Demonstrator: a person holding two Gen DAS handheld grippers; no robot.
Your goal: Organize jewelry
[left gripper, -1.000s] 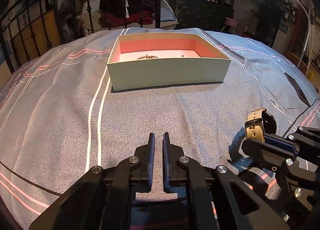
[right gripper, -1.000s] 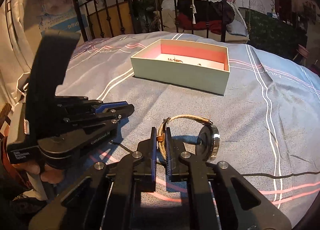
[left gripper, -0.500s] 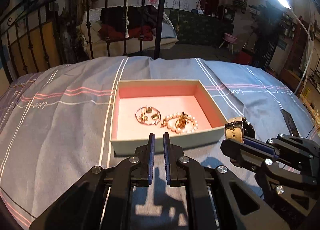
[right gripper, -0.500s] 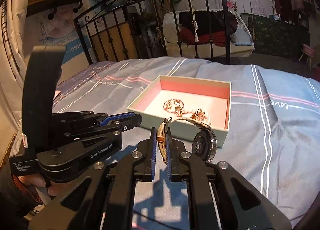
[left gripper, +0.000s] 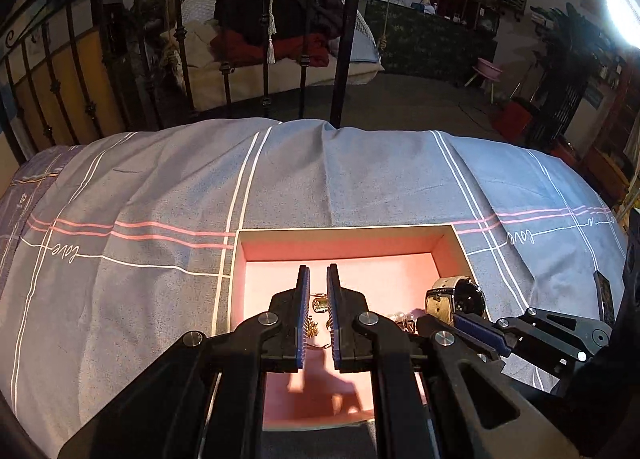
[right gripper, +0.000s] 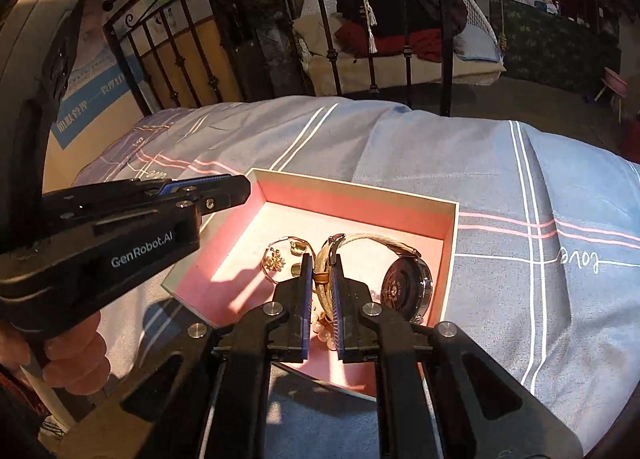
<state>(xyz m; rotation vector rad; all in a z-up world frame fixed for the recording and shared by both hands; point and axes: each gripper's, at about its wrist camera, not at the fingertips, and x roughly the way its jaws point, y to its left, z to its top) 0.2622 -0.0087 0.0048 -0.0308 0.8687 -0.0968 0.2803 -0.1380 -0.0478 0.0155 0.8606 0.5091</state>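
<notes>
A pale box with a pink lining lies on the bed. Gold jewelry and a pearl bracelet lie inside it. My right gripper is shut on the tan strap of a wristwatch and holds it over the box's right half; the watch also shows in the left wrist view. My left gripper is shut and empty, hovering over the box's left half.
The box sits on a grey-blue bedspread with white and pink stripes. A black iron bed frame stands at the far end. A dark flat object lies on the bedspread to the right.
Both grippers have risen and moved forward over the box. The right one carried the watch from the bedspread to above the box's inside.
</notes>
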